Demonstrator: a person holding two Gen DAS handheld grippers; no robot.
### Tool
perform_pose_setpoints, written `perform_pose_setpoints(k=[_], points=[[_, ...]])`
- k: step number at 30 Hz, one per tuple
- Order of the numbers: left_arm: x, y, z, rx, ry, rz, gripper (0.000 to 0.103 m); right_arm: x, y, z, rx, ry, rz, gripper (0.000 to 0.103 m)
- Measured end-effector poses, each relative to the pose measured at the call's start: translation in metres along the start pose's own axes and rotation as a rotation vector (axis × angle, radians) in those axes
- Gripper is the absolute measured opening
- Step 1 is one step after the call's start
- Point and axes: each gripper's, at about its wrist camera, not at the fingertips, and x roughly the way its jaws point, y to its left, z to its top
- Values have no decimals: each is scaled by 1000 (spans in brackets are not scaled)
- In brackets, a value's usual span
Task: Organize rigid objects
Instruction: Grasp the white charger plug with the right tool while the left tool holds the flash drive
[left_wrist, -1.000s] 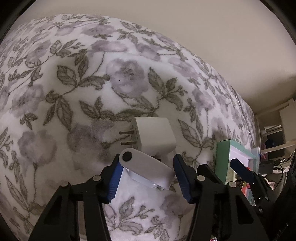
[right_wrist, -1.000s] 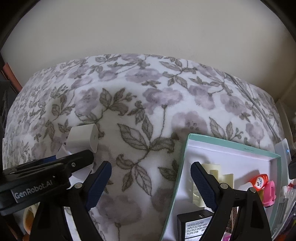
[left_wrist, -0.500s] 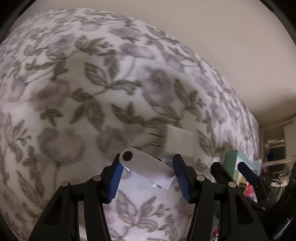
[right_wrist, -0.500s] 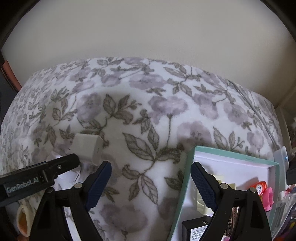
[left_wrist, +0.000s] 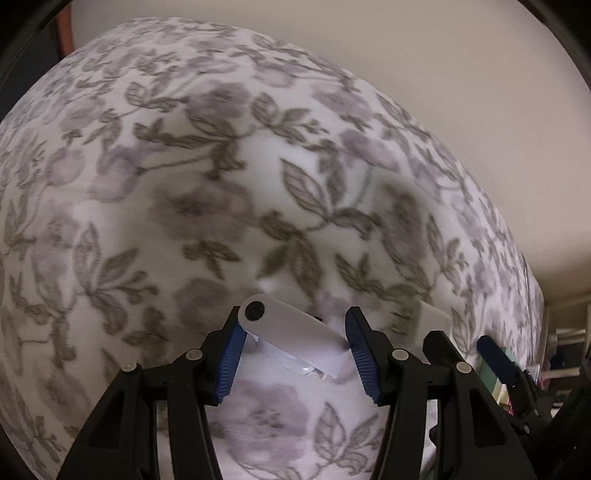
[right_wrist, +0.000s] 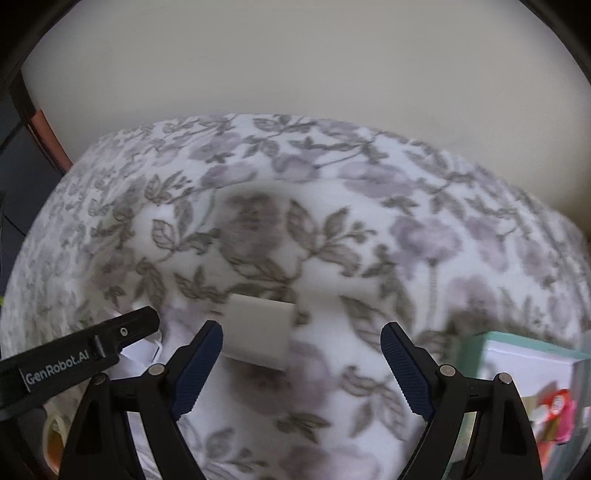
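Left tongs (left_wrist: 293, 345) held a small white gadget (left_wrist: 295, 338) with a black dot at one end. It sat slanted between the blue pads, and one pad (left_wrist: 231, 356) touched its end. That grip looked the same as a second ago.

Right tongs (right_wrist: 301, 363) were wide and held nothing. The white charger (right_wrist: 258, 334) lay on the flowery blanket (right_wrist: 332, 236), just past their tips and a bit toward the left one. A second ago the charger was far off to the left in the right camera view. Now it was almost between the tips. So the right tongs had slid over to the charger.

The green box (right_wrist: 524, 345) sat to the right of the charger, well apart from it. Less of the box showed than before. Some bright things lay inside it, but they were too blurry to name. The left tongs were just to the left of the charger.

In the left view the charger (left_wrist: 430, 319) peeked out to the right of the gadget, very blurry.

I think the right tongs were getting ready to grab the charger. Next they would need to go down around it and squeeze. Then both things could go in the box. The blanket was soft, so the charger might tip.
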Motion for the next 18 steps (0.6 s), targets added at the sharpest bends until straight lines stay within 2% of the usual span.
perform_pose_setpoints(k=[7, 13, 17, 18], points=[[-4, 19, 7, -43, -18, 24, 57, 21, 10, 5, 45, 29, 34, 90], [-5, 28, 9, -57, -19, 28, 57, 31, 18, 7, 32, 44, -2, 89], [-2, 28, 10, -59, -14, 26, 57, 33, 27, 7, -2, 47, -35, 82], [-2, 28, 9, -59, -14, 25, 57, 33, 29, 7, -11, 47, -42, 78]])
